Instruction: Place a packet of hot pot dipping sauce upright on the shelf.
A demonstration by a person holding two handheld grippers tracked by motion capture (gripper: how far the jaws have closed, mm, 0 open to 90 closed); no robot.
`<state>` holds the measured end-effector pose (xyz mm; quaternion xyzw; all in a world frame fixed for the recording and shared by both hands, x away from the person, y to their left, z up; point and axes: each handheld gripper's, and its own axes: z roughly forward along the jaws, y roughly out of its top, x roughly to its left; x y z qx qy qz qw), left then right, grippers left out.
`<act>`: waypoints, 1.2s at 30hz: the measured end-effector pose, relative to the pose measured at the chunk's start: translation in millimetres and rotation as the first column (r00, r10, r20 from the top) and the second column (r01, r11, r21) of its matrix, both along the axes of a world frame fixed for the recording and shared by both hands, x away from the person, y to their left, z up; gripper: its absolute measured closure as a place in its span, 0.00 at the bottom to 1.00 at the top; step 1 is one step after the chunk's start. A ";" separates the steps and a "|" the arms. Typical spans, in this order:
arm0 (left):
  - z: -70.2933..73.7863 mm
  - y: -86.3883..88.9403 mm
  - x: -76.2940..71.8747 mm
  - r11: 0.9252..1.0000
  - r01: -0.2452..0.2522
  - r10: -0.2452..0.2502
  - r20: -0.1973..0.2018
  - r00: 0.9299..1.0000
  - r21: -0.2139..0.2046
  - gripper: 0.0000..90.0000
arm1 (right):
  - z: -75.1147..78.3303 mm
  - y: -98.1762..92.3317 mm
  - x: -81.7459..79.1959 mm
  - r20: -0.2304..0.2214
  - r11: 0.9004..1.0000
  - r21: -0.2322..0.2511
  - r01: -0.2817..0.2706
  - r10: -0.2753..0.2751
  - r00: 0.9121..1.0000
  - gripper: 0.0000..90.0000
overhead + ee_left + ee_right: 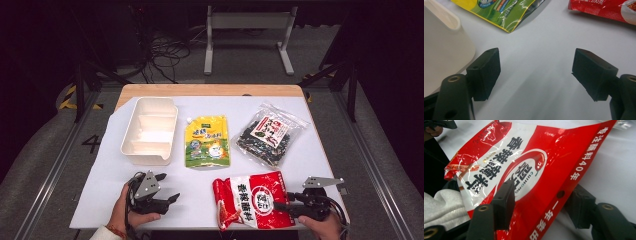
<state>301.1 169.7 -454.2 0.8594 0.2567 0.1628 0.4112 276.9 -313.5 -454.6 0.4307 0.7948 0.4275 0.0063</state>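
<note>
Red and white glossy plastic makes up the flat snack bag [253, 200] at the near edge of the white worktop [310, 155], and the right gripper [281, 205] has hold of it. In the right gripper view the red bag [531, 170] passes between the two black jaws: one jaw lies on its printed face, the other sits behind its right sealed edge, so the jaws are closed down on the bag with only the film between them. The bag's near end rises off the worktop. Large black Chinese characters run along a white panel, and a round white emblem carries the Latin letters "CUIHONG". A white strip of characters along the edge includes "40".

The left gripper [167, 187] rests low at the near left, in a person's hand [125, 210]. In the left gripper view its jaws stand wide apart [535, 72] with bare white surface between them; they grip nothing.

Beyond it sits a cream plastic tray with divided compartments [149, 131]. Just right of the tray lies a yellow and green spouted pouch [207, 142] with a cartoon figure; its writing is too small to read. Farther right lies a clear bag of dark contents with a red and white label [270, 133]. In the left gripper view the red bag's corner shows "100".
</note>
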 end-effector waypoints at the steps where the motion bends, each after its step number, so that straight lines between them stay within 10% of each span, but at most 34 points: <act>1: 0.2 -1.0 0.2 1.000 0.002 -0.002 -0.003 1.000 0.000 0.26 | -0.1 1.8 1.9 -0.002 1.000 0.003 -0.002 0.002 1.000 0.53; 9: 0.4 -5.5 1.6 1.000 0.013 -0.013 -0.010 1.000 0.000 0.26 | -0.4 12.4 17.2 -0.012 0.999 -0.018 -0.029 0.029 1.000 0.76; 19: 10.3 -14.2 10.4 0.999 0.041 -0.041 -0.004 0.999 -0.035 0.25 | 22.0 20.4 25.9 0.098 0.993 -0.033 -0.116 0.119 0.988 0.99; 36: 26.6 -61.9 37.0 0.984 0.172 -0.174 -0.027 0.984 -0.045 0.24 | 54.7 68.8 48.6 0.291 0.962 -0.183 -0.202 0.249 0.924 0.99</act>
